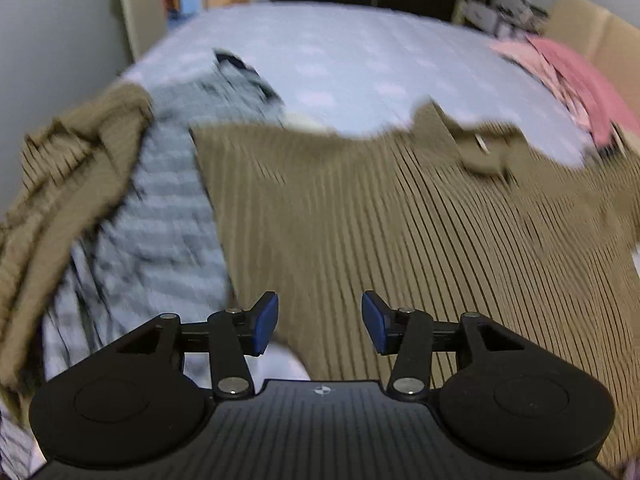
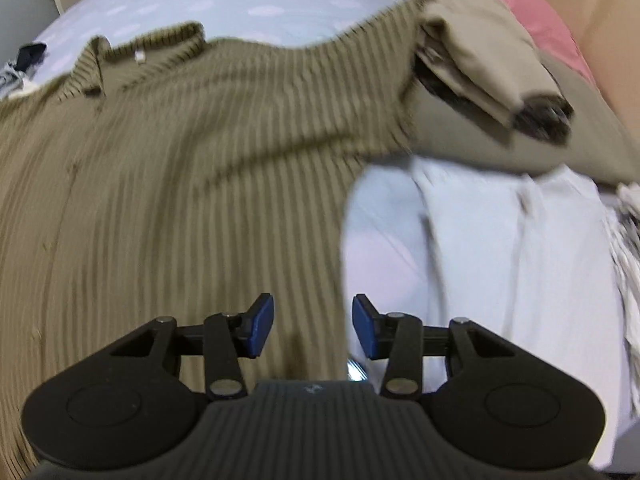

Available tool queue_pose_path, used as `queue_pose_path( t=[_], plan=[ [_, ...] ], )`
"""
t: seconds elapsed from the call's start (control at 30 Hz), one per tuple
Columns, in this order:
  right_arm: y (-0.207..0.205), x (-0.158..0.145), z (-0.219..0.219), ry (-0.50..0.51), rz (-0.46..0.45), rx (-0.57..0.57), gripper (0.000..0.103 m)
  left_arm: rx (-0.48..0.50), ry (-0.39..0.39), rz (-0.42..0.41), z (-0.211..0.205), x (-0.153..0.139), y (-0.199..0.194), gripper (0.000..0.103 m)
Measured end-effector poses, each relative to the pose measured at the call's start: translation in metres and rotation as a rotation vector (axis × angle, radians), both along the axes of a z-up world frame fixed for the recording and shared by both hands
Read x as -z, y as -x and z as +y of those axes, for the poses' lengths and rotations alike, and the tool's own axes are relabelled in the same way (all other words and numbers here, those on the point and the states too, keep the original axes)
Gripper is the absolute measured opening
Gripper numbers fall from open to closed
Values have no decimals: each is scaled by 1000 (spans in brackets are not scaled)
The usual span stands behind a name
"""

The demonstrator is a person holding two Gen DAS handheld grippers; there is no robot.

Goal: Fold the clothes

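While spread flat across bed (image 1: 360,64) near edge, olive ribbed sweater (image 1: 360,208) under both released tongs: left gripper (image 1: 320,322), right gripper (image 2: 313,326). Striped shirt (image 1: 160,216) at left edge, pink clothes (image 1: 568,76) far corner, cardboard box (image 2: 600,20) contents hidden.

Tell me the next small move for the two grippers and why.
Probably lower both and pinch the near hem: the left gripper and right gripper are open and empty above the olive ribbed sweater, which lies spread flat, unfolded, on the bed.

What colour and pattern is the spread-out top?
Olive-brown top with thin dark stripes; clearest in the right wrist view.
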State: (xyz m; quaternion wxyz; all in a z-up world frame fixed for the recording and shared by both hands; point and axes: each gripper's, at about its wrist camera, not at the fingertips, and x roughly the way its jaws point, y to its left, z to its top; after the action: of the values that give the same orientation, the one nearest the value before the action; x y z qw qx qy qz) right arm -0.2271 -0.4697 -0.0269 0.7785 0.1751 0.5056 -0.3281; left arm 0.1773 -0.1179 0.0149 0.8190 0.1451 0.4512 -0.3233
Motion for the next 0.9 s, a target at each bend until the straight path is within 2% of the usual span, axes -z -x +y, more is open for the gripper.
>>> queue_pose_path(
  t=[0.2,0.33,0.47,0.57,0.63,0.77,0.9],
  plan=[
    [46,11,8,-132,64,45,46,50,-88,148,23,32,52,49],
    [61,24,18,-217,99,67,46,57,-167,235,42,57,81,50],
    [68,37,33,-295,140,58,46,44,-200,259,58,67,97,50],
    [62,51,45,-303,211,25,44,31,-198,253,67,68,103,50],
    [56,59,48,-281,240,15,38,25,-197,244,69,66,105,50],
    [53,58,47,-294,221,26,2,27,-187,233,68,62,107,50],
    [61,41,50,-279,188,40,2,37,-186,231,64,62,107,50]
  ],
)
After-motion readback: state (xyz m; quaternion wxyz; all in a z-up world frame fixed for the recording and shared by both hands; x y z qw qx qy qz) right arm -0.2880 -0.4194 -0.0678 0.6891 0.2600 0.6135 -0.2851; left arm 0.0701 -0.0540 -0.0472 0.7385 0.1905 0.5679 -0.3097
